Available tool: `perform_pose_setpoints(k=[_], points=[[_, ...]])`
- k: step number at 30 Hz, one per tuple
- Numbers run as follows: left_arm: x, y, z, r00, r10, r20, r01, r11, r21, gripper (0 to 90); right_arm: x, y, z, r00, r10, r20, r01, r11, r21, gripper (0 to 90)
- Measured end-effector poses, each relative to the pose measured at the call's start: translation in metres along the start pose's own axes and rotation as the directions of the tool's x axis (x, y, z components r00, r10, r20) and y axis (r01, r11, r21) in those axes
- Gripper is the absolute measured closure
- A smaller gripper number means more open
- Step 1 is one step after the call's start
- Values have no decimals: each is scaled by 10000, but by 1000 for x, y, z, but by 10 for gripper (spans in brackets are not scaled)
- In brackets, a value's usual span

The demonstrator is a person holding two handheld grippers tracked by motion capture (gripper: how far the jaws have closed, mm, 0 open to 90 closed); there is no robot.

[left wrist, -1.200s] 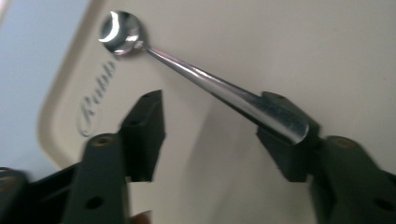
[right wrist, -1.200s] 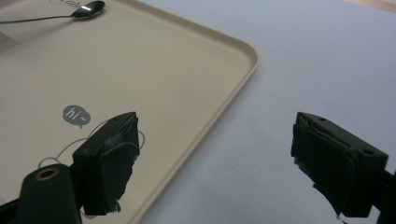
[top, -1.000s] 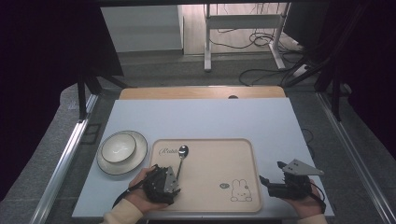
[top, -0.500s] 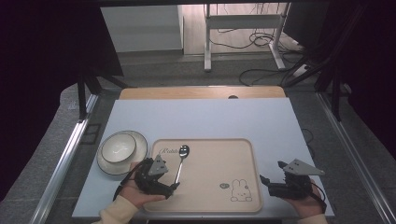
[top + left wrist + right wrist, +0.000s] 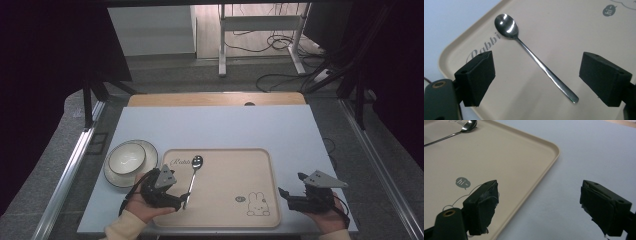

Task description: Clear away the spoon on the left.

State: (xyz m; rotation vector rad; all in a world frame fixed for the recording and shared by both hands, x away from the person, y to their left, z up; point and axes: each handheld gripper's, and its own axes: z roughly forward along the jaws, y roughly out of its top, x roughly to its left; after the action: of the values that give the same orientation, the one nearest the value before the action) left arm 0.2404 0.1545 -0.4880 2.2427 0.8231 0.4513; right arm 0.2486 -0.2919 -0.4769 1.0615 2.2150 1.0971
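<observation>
Left gripper [image 5: 172,200], held over the near-left corner of the beige tray [image 5: 225,220], is shown with its jaws spread wide and nothing between the pads. In the left gripper view, the spoon [image 5: 534,57] is seen lying flat on the tray directly ahead of the jaws; the handle tip falls between them, nearer the right-hand jaw, and the bowl points away toward the printed lettering [image 5: 484,47]. No contact between jaws and spoon is seen. A white bowl on a plate [image 5: 126,159] is placed on the table [image 5: 215,125] beyond the gripper, just off the tray's edge.

Right gripper [image 5: 292,192] is held beside the opposite edge of the tray, jaws likewise apart and empty. In its own view, the tray rim is seen passing between the jaws, and a rabbit drawing [image 5: 459,195] is seen by the left-hand jaw.
</observation>
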Motion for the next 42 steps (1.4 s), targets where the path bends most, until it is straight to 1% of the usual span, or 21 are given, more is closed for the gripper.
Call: perform_pose_setpoints(k=[3, 7, 11, 14, 19, 22, 25, 27, 29, 33, 36, 38, 41, 42], points=[[1, -2, -6, 9998, -180, -70, 179, 9998, -101, 131, 0, 0, 0, 10000, 6, -7, -6, 10000, -11, 156], [1, -6, -15, 9987, -488, -162, 481, 9982, -368, 136, 1, 1, 1, 10000, -22, -20, 22, 10000, -11, 155], [4, -9, -24, 9958, -860, -321, 834, 9936, -758, 143, 1, 2, 2, 10000, -34, -70, 34, 10000, -5, 155], [7, -13, -31, 9917, -1141, -589, 1079, 9892, -987, 148, 1, 2, 2, 9999, -57, -97, 57, 10000, -16, 155], [10, -22, -40, 9819, -1591, -1030, 1458, 9812, -1265, 162, 0, 3, 3, 9999, -24, -140, 23, 10000, -73, 155], [12, -30, -46, 9741, -1854, -1292, 1670, 9758, -1411, 174, 0, 4, 3, 9997, -12, -225, 9, 9999, -133, 155], [12, -38, -52, 9647, -2155, -1512, 1933, 9698, -1485, 179, 0, 4, 3, 9995, -25, -308, 21, 9999, -145, 155], [11, -43, -55, 9598, -2279, -1640, 2050, 9679, -1456, 181, -1, 4, 4, 9994, -47, -335, 42, 9999, -167, 155], [10, -46, -56, 9576, -2332, -1693, 2098, 9669, -1448, 183, -1, 5, 4, 9993, -43, -359, 37, 9998, -190, 155], [9, -46, -56, 9606, -2219, -1675, 1981, 9690, -1477, 184, -1, 5, 4, 9994, -17, -358, 11, 9998, -185, 155], [10, -46, -54, 9649, -2069, -1619, 1847, 9725, -1420, 185, -1, 5, 5, 9994, 2, -353, -7, 9999, -155, 155], [9, -47, -54, 9669, -2030, -1544, 1820, 9733, -1397, 186, -2, 5, 5, 9995, -7, -319, 3, 9999, -126, 155], [8, -48, -52, 9729, -1809, -1442, 1625, 9780, -1308, 187, -2, 5, 5, 9996, -31, -268, 28, 9999, -104, 154], [9, -47, -52, 9742, -1757, -1417, 1571, 9785, -1335, 187, -2, 4, 5, 9997, -32, -250, 29, 9999, -115, 153]])
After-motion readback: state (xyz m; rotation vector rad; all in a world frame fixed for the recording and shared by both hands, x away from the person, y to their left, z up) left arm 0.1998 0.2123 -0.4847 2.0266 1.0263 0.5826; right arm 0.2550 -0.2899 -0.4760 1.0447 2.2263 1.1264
